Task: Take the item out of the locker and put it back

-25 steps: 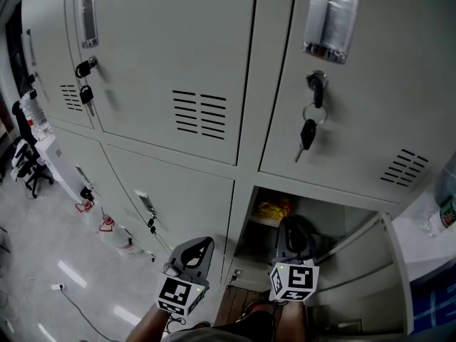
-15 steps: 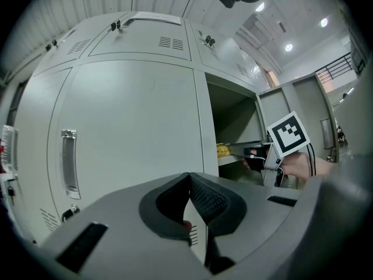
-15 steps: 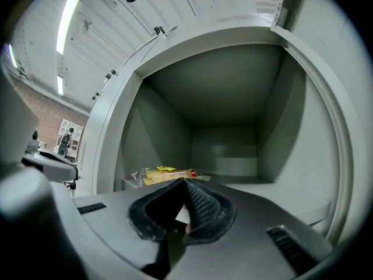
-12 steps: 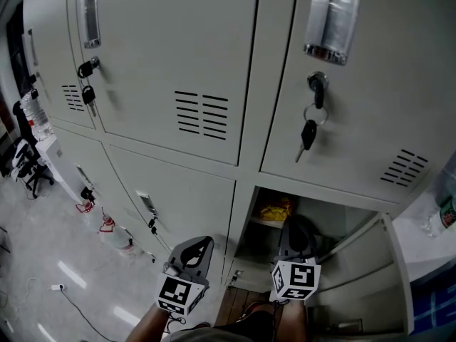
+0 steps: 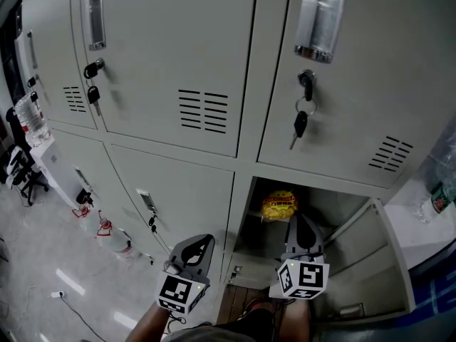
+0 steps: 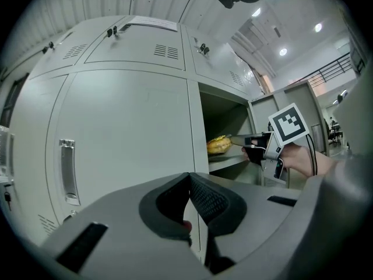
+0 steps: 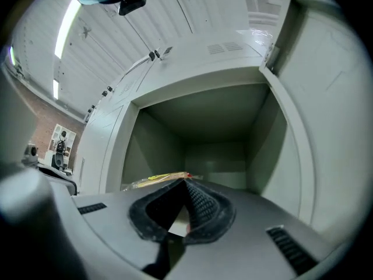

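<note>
Right tongs (image 5: 295, 221) closed onto packet (image 5: 279, 205) inside locker (image 5: 331, 206).

Yellow snack bag (image 5: 279, 205) — level, edge pinched; in open locker's (image 5: 329, 202) mouth.

Left gripper (image 5: 201, 245): held low and pointing forward, jaws together, nothing between them. Right gripper (image 5: 298, 223): reached further forward than the left, jaws closed on the edge of a yellow snack packet (image 5: 278, 205); right hand (image 6: 293, 158) behind its marker cube.
</note>
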{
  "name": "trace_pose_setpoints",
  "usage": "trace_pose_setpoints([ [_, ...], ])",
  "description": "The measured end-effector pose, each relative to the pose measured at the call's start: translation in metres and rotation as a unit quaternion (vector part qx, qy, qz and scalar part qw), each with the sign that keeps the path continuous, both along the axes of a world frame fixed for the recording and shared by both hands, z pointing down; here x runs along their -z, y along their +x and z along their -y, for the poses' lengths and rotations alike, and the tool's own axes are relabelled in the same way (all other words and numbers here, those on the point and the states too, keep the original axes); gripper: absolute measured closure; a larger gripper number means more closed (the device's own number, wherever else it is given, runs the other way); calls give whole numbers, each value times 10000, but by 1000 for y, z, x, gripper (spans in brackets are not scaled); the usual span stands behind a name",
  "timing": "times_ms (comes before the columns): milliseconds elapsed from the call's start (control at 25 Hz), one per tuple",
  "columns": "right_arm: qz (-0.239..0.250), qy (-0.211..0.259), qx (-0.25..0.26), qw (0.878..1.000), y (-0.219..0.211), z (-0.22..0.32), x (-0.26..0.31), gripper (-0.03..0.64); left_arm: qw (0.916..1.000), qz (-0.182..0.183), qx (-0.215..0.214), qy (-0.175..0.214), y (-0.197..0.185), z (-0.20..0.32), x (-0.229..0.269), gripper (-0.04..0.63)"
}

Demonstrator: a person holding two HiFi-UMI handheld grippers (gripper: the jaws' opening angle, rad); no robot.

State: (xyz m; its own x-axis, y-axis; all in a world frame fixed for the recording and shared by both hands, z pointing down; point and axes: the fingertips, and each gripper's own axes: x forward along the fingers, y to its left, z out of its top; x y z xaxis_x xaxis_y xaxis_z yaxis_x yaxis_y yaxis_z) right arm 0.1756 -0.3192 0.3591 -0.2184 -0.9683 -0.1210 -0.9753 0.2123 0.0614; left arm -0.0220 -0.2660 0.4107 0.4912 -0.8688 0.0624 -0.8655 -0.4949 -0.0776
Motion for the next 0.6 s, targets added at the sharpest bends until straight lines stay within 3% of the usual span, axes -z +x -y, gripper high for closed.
trace_pose_setpoints([
  [600, -108, 46, -806, 9967, 13, -105, 6, 600, 9956, -96, -932, 29, 22, -48, 6, 572],
])
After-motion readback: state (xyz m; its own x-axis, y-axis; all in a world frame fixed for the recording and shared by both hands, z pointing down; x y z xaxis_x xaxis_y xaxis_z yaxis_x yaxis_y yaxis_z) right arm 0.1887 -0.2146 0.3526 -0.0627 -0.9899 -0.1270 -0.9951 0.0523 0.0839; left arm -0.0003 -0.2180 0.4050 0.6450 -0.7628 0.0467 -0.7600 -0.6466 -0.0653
